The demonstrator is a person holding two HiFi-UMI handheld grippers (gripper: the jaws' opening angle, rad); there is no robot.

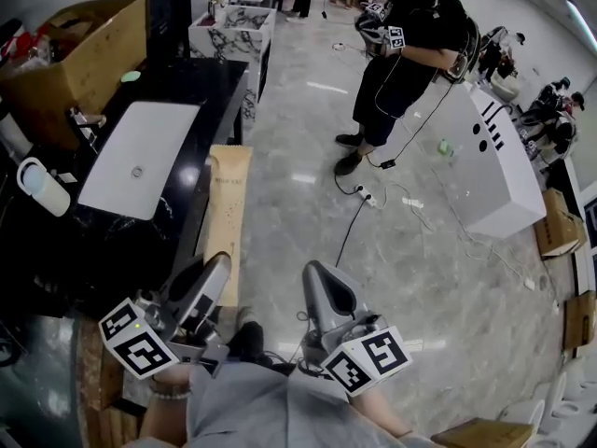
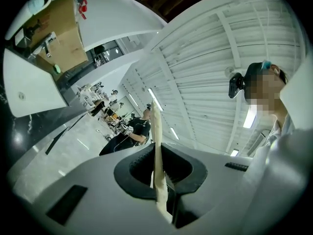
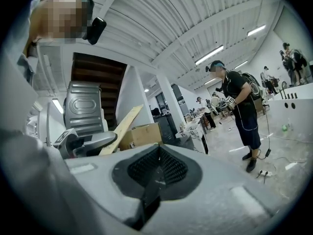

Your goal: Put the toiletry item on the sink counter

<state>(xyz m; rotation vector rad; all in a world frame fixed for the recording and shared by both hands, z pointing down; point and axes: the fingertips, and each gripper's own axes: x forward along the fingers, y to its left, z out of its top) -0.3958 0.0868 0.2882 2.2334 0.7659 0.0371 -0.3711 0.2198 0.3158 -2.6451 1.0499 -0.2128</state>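
A flat tan paper packet (image 1: 227, 208) sticks out forward from my left gripper (image 1: 216, 267), which is shut on its near end. In the left gripper view the packet (image 2: 157, 146) shows edge-on as a thin cream strip pinched between the dark pads. It hangs over the floor just right of the black sink counter (image 1: 210, 82) with its white basin (image 1: 140, 157). My right gripper (image 1: 312, 273) is beside it over the floor, its jaws shut (image 3: 157, 168) with nothing in them. The right gripper view also catches the packet (image 3: 122, 129).
A cardboard box (image 1: 84, 59), a faucet (image 1: 84, 119) and a white cup (image 1: 37, 187) stand on the counter's far-left side. A person in black (image 1: 410, 54) stands on the marble floor ahead, beside a white tub (image 1: 499, 166). A cable (image 1: 364, 194) crosses the floor.
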